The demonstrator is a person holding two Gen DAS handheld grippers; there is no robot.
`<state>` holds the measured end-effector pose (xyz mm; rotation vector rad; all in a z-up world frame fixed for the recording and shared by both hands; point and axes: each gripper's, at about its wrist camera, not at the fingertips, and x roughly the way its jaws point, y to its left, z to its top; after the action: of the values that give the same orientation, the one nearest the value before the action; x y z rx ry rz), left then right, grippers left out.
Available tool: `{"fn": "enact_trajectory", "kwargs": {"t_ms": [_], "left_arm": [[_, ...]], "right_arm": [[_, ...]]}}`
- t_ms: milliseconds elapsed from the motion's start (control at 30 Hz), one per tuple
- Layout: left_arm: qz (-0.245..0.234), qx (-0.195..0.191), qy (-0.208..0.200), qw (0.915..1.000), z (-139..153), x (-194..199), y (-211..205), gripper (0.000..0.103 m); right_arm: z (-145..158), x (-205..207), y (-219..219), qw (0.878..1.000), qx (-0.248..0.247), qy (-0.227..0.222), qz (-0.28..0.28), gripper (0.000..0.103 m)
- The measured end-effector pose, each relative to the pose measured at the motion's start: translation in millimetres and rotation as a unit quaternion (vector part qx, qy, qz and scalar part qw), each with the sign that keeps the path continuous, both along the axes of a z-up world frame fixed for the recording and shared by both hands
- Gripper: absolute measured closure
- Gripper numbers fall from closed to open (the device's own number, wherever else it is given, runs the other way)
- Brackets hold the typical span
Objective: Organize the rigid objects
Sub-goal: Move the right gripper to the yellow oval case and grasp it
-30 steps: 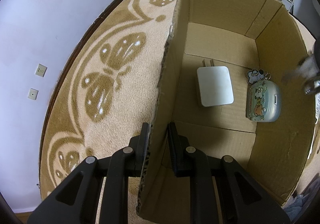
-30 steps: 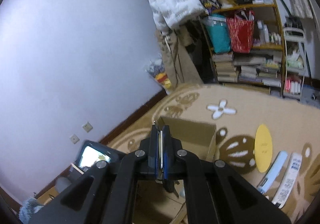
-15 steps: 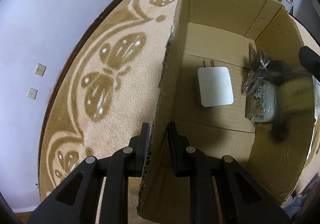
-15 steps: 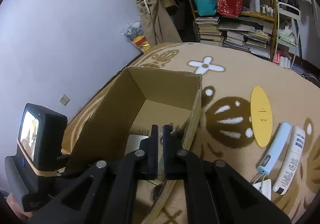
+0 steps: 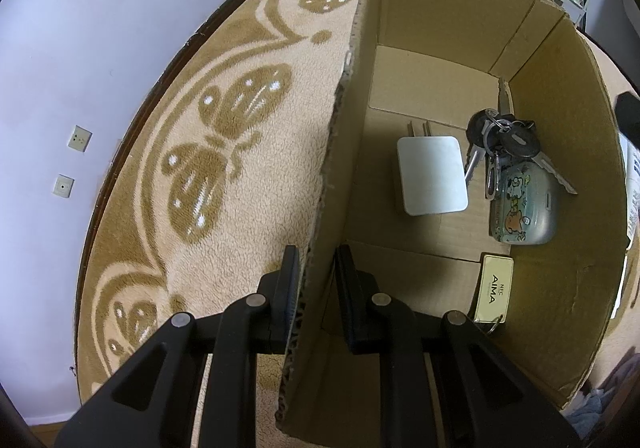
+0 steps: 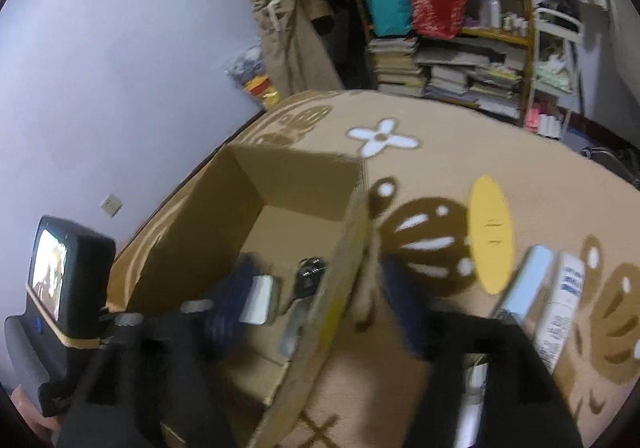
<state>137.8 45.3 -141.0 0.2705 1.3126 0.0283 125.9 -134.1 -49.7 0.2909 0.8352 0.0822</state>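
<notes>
The small cream tag (image 5: 494, 290) on a ring inside the cardboard box (image 5: 560, 120) has gold letters. They say "NFC" in small print and "AIMA" in big print. The white tube (image 6: 560, 304) on the rug has blue words, but they are too blurry to read.

The cardboard box (image 5: 432, 8) is open on top with bare floor at the far end, but the white adapter (image 5: 432, 174), key bunch (image 5: 504, 136), cartoon case (image 5: 522, 208) and AIMA tag (image 5: 495, 288) crowd the near right part.
</notes>
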Motion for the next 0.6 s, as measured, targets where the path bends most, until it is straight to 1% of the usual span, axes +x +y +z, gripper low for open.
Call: {"fn": "enact_trajectory", "kwargs": {"t_ms": [33, 100, 167, 200, 400, 533, 600], "left_arm": [[0.000, 0.000, 0.000, 1.0000, 0, 0, 0, 0.085], [-0.001, 0.001, 0.000, 1.0000, 0, 0, 0, 0.085], [-0.001, 0.002, 0.000, 1.0000, 0, -1, 0, 0.085], [-0.001, 0.002, 0.000, 1.0000, 0, -1, 0, 0.085], [-0.001, 0.002, 0.000, 1.0000, 0, -1, 0, 0.085], [-0.001, 0.002, 0.000, 1.0000, 0, -1, 0, 0.085], [-0.001, 0.002, 0.000, 1.0000, 0, -1, -1, 0.085]], "right_arm": [[2, 0, -4, 1.000, 0.001, -0.002, -0.005, 0.021], [2, 1, -13, 1.000, 0.003, 0.001, -0.013, 0.016], [1, 2, -24, 1.000, 0.003, 0.003, -0.025, 0.003], [-1, 2, -31, 0.999, 0.000, 0.004, -0.037, 0.001], [-16, 7, -66, 0.995, -0.032, 0.032, -0.091, 0.000], [-29, 10, -90, 0.993, -0.004, 0.037, -0.115, 0.000], [-34, 13, -98, 0.992, 0.003, 0.034, -0.118, 0.000]]}}
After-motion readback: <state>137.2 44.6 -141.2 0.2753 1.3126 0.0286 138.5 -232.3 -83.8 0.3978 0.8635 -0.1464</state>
